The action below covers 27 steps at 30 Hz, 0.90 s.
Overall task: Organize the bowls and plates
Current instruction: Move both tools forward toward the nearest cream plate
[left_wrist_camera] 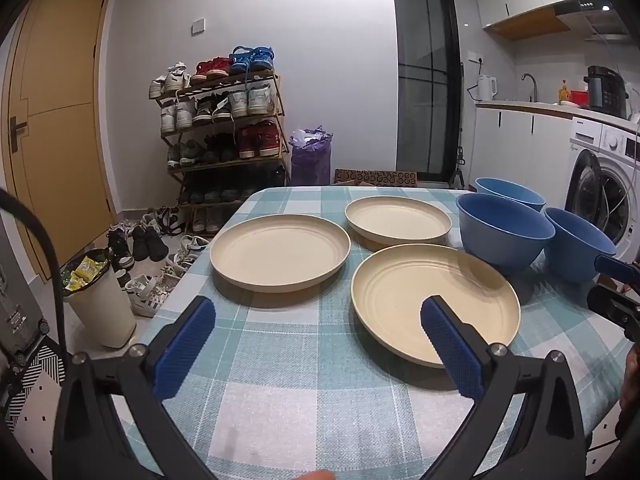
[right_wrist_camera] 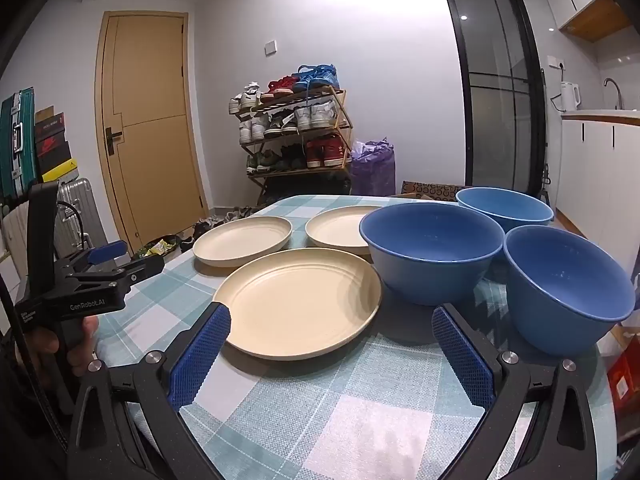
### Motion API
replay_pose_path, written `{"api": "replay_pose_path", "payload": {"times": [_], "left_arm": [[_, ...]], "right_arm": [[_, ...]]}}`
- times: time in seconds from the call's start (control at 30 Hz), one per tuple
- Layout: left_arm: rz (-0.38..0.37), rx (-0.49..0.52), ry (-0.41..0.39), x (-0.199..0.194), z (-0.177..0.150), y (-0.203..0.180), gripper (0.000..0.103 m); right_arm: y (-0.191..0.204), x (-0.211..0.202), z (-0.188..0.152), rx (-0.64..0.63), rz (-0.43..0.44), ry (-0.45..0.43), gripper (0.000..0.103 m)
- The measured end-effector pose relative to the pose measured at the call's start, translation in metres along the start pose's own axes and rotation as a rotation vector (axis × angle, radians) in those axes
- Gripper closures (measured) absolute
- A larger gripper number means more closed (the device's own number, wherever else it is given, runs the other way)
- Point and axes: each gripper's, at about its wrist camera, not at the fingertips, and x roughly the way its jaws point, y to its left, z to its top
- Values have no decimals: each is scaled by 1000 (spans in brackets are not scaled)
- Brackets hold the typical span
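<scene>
Stacking has not begun, as far as can be judged: three cream plates and three blue bowls are laid out singly on the checked tablecloth [left_wrist_camera: 320, 380], none resting inside another.

The nearest plate [right_wrist_camera: 298, 300] is set closest to the near edge of the table, with the left plate [right_wrist_camera: 243, 240] behind it toward the left edge and the far plate [right_wrist_camera: 340, 232] behind it toward the far edge. The bowls are grouped toward the right edge: the middle bowl [right_wrist_camera: 432, 248] is placed just beside the nearest plate, the right bowl [right_wrist_camera: 568, 284] is set nearest the right edge, and the far bowl [right_wrist_camera: 506, 206] is seen behind both, at the far right corner. Whether neighbouring bowls touch cannot be told.

The left gripper [left_wrist_camera: 320, 344] is held above the near part of the table with its jaws spread wide and nothing between them; its right finger is seen in front of the nearest plate's rim, and contact cannot be told. The right gripper [right_wrist_camera: 332, 348] is likewise spread and empty, held over the near edge, with the nearest plate and the middle bowl just ahead of it.

All the work appears to be left: the plates are presumably to be gathered into one pile and the bowls nested into another.
</scene>
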Motion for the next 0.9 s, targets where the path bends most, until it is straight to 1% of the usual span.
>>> {"api": "replay_pose_path", "payload": {"times": [0.2,0.27,0.3,0.43,0.9], "left_arm": [[-17,1,-19,0,-3,-10,0],[-33,-7,-18,-2,0,-1,0],[-36,-1,-14,3,-3,-2,0],[-44,-13,-20,-2,2,1,0],[-41,-15,-14,-3,2,3,0]], "right_arm": [[0,0,0,-7,-3,4,1],[1,0,1,-8,-4,1,1],[-1,-2,0,-8,-4,1,1],[-2,-2,1,-5,-4,-1,1],[1,-4,1,-11,-14,-1,1]]}}
